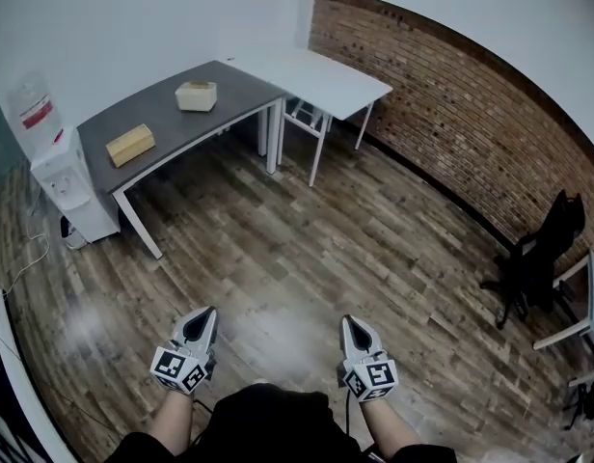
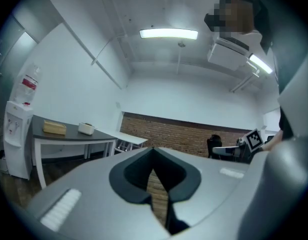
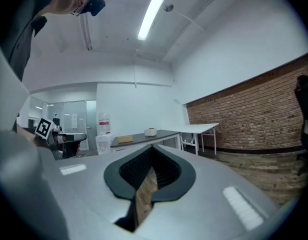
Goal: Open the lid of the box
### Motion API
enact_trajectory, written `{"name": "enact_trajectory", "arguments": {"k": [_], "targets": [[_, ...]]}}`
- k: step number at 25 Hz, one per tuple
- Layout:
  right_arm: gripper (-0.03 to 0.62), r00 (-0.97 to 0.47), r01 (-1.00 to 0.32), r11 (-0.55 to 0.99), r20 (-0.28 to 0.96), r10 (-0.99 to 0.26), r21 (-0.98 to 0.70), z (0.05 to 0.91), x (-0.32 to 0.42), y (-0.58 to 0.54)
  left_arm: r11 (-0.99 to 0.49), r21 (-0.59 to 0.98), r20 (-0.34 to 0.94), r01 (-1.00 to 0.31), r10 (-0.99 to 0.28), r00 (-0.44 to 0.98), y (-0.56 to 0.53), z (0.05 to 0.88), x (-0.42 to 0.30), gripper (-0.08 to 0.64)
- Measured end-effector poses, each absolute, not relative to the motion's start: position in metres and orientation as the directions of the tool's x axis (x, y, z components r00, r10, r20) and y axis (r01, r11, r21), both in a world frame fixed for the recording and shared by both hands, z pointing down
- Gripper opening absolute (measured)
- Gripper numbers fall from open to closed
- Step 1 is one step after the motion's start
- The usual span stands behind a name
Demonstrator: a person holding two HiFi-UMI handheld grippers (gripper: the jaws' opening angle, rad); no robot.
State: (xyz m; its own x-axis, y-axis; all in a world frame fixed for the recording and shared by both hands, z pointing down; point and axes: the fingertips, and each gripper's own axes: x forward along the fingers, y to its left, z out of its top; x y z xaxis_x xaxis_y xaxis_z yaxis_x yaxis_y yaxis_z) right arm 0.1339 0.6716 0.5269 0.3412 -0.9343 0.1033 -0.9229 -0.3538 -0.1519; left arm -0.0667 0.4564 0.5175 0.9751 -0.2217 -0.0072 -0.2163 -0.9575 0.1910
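One box (image 1: 196, 95) (cream) sits well beyond right claw (image 1: 352, 325).

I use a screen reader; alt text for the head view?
The left grey gripper and right grey gripper, jaws shut and empty, hover over a wooden floor, far from a dark grey table bearing a tan rectangular box and a cream box; a white water dispenser stands alongside.

Matt grey tabletop (image 1: 172, 114); rough brick wall (image 1: 451, 114), glossy wood-plank floor (image 1: 307, 258)
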Motion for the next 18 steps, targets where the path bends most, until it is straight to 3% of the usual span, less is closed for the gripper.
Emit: {"name": "enact_trajectory", "arguments": {"k": [18], "targets": [[0.003,0.05,-0.985,-0.07,0.123,-0.991,-0.159,0.53,0.13,0.496,-0.825,0.21,0.012,-0.524,-0.534,0.845,0.344,0.527,-0.136,0.0]]}}
